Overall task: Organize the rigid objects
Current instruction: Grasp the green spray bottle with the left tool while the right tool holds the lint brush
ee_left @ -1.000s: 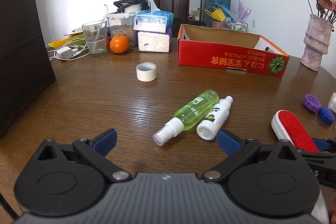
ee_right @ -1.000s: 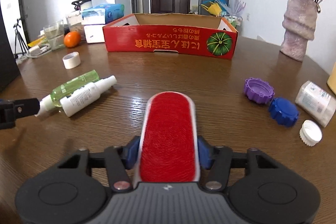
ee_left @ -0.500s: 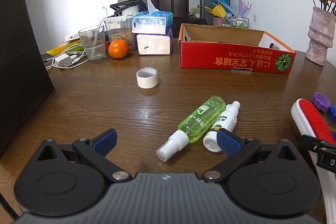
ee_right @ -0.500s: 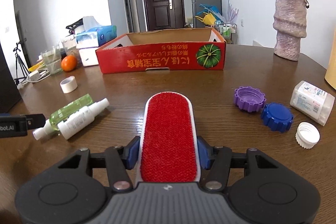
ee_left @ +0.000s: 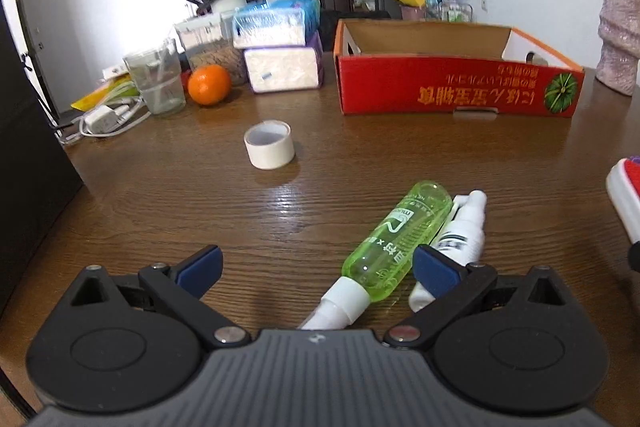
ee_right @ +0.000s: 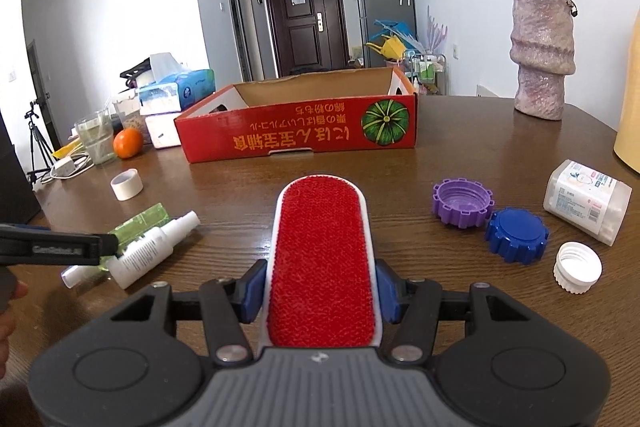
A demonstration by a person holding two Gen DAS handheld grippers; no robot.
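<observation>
My left gripper (ee_left: 316, 265) is open, low over the wooden table. A green spray bottle (ee_left: 396, 241) lies between its fingers, nozzle toward me. A white spray bottle (ee_left: 460, 235) lies beside it, by the right fingertip (ee_left: 434, 269). My right gripper (ee_right: 320, 293) is shut on a red lint brush (ee_right: 322, 259) with a white rim and holds it above the table. The brush tip also shows in the left wrist view (ee_left: 626, 187). A red cardboard box (ee_right: 304, 135) stands open behind; it also shows in the left wrist view (ee_left: 460, 91).
A tape roll (ee_left: 269, 143), an orange (ee_left: 209, 84), a glass (ee_left: 160, 81), tissue packs (ee_left: 280, 47) and a charger (ee_left: 104, 117) lie at back left. A purple cap (ee_right: 462, 202), blue cap (ee_right: 516, 235), white cap (ee_right: 577, 267), a swab box (ee_right: 586, 201) and vase (ee_right: 542, 55) are at right.
My left gripper has moved forward and right, so the green bottle now lies between its open fingers. My right gripper has lifted the lint brush higher off the table.
</observation>
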